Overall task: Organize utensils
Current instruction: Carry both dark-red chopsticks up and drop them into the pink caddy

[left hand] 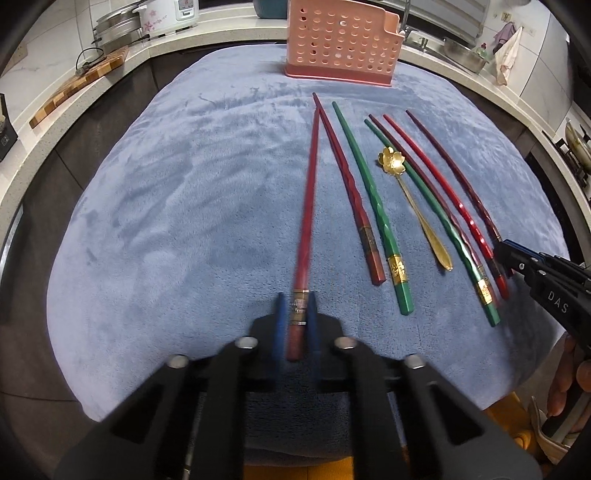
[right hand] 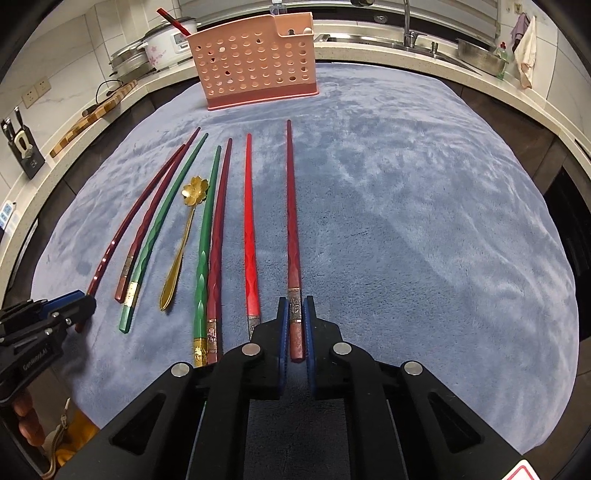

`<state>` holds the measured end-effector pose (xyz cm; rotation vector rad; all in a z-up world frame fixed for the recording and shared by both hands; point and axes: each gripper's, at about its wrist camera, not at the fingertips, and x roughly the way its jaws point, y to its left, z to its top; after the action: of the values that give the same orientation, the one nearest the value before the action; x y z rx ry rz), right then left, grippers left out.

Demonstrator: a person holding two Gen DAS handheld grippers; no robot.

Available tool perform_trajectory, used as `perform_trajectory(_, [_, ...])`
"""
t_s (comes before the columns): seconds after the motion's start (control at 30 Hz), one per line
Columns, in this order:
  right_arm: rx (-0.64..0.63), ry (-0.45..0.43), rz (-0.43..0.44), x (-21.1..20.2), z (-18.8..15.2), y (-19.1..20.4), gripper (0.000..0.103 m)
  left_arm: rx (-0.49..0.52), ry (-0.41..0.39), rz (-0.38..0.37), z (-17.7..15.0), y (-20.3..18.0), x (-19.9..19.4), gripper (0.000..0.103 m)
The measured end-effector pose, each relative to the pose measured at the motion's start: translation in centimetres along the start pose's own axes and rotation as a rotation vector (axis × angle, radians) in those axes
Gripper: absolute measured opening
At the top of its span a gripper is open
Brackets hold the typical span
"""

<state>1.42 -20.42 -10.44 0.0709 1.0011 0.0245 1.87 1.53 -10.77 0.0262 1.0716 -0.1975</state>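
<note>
Chopsticks pinched at their thick near ends by left gripper [left hand: 295, 314] and right gripper [right hand: 295, 317] should lift level toward the far pink holder [right hand: 258, 62].

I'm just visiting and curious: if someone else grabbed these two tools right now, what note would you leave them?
Left gripper: shut on the thick end of the leftmost chopstick.
Right gripper: shut on the thick end of the rightmost chopstick.
Between them on the blue cloth: five loose chopsticks and a gold spoon.
Done: one red stick seems to stand in the pink holder already.
Left: everything else goes into the holder.
</note>
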Motion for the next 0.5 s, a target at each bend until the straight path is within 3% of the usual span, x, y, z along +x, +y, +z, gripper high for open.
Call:
perform_trajectory(0.3, [-0.013,-0.075,0.013,-3.2,2.3,0.0,0.007,0.013,-0.072,-0.006,2.1,0.0,-3.0,0.007])
perform_trajectory(0.5, [0.002,-0.163,0.031,-6.4,5.6,-0.5,0.007,0.003,-0.170,-0.024,5.5,0.2,-6.7,0.007])
